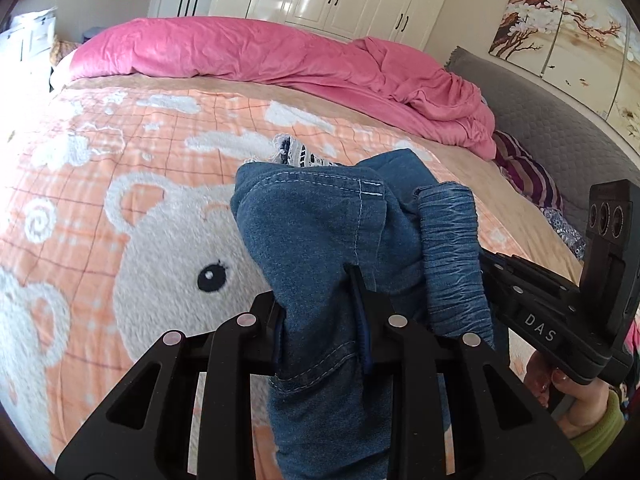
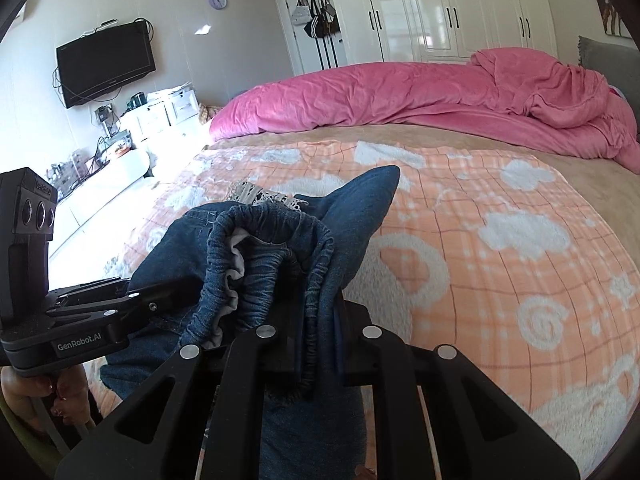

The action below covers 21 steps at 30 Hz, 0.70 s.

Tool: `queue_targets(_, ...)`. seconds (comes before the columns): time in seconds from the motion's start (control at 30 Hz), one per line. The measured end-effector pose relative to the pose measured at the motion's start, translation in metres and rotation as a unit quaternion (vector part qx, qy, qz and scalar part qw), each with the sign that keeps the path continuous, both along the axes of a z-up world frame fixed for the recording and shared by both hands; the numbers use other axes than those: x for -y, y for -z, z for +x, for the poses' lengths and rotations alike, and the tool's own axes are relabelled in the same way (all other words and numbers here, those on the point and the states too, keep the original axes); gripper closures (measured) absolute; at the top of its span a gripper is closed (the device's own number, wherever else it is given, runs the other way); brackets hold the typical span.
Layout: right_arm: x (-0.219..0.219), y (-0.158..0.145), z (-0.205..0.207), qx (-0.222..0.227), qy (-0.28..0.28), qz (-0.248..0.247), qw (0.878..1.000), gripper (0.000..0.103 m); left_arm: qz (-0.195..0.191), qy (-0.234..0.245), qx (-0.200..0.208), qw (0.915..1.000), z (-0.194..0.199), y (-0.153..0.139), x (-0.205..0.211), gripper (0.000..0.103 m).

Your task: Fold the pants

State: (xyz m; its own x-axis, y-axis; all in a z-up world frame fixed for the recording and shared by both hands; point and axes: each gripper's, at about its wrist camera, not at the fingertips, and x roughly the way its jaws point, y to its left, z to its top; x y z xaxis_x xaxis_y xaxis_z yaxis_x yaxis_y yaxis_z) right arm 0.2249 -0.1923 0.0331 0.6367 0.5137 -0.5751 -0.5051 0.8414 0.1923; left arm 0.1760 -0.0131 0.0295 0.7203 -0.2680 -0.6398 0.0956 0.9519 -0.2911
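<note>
Denim in both claws. Left wrist view: left gripper point(image 1: 320, 312) clamped on blue denim pants point(image 1: 312, 232) at a seamed edge, held above peach teddy-bear blanket point(image 1: 120, 168), likely to keep the fabric off the bed for the fold. Right gripper point(image 1: 494, 270) seen from the side, angled in close, at the elasticated waistband.

Right wrist view: right gripper point(image 2: 320, 340) pinched on the gathered waistband of the pants point(image 2: 272, 256), tilted slightly up. Left gripper just beside, low left. Pink duvet point(image 2: 400, 96) bunched well beyond.

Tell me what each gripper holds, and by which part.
Both hold the pants: the left gripper pinches denim beside a seam, the right gripper the gathered waistband.
</note>
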Motion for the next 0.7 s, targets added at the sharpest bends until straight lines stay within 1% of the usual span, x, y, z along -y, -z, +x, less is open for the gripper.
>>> queue_targets(0.27, -0.017, 0.005, 0.026, -0.005, 0.002, -0.009, 1.000, 0.093, 0.020, -0.013, -0.001, 0.9997, 0.023, 0.007, -0.008, 0.083)
queue_targets(0.43, -0.020, 0.012, 0.039, -0.016, 0.012, -0.007, 1.000, 0.093, 0.032, -0.016, -0.004, 0.9993, 0.037, 0.013, -0.009, 0.083)
queue_targets(0.57, -0.019, 0.024, 0.053, -0.032, 0.023, -0.007, 0.999, 0.093, 0.041, -0.017, -0.001, 0.9990, 0.049, 0.021, -0.009, 0.083)
queue_targets(0.7, -0.019, 0.046, 0.066, -0.060, 0.034, -0.019, 0.997, 0.093, 0.046, -0.020, -0.023, 0.9985, 0.059, 0.040, -0.008, 0.082)
